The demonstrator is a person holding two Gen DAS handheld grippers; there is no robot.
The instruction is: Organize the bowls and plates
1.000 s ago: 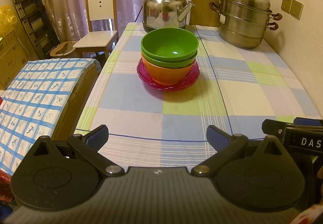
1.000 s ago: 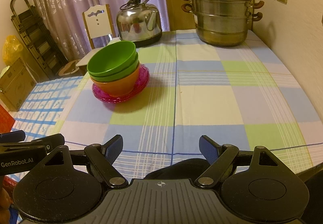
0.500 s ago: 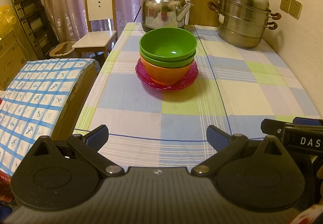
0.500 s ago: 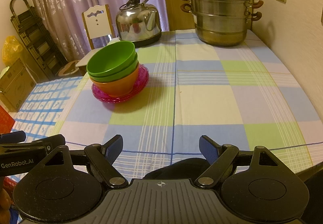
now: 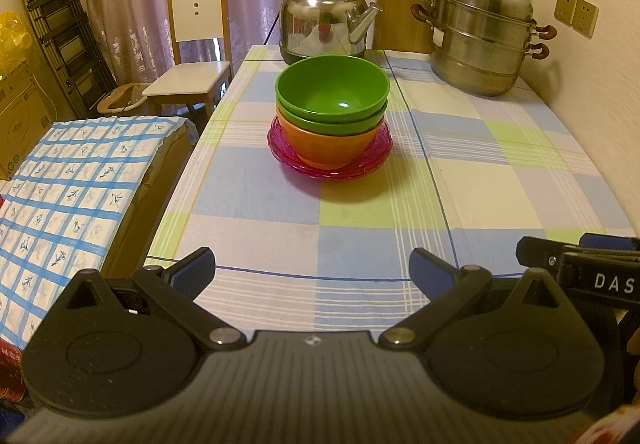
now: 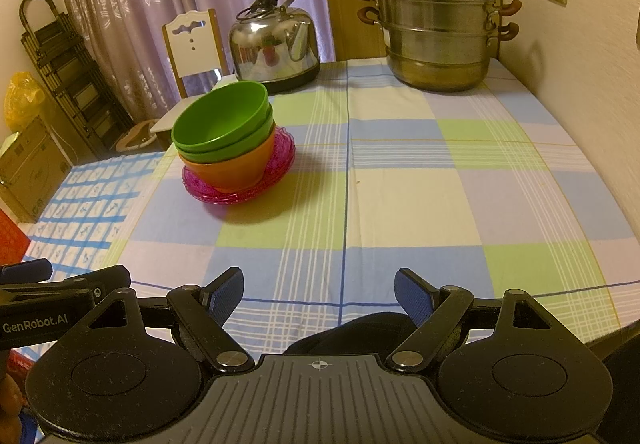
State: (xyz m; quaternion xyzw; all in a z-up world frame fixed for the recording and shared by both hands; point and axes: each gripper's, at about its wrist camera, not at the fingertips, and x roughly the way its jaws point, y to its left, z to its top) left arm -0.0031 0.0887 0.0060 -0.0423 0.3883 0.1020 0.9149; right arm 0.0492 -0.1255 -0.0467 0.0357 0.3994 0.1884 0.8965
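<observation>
Two green bowls (image 5: 332,92) nested in orange bowl (image 5: 332,146), on pink plates (image 5: 376,160).

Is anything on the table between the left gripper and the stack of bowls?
Nothing visible. Only bare checked tablecloth lies between the open left gripper and the bowl stack on its pink plates. The kettle stands behind it.

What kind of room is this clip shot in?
Probably a home dining area: a table in a checked tablecloth, a steel kettle and stacked steamer pot on it, a wooden chair beside it.
</observation>
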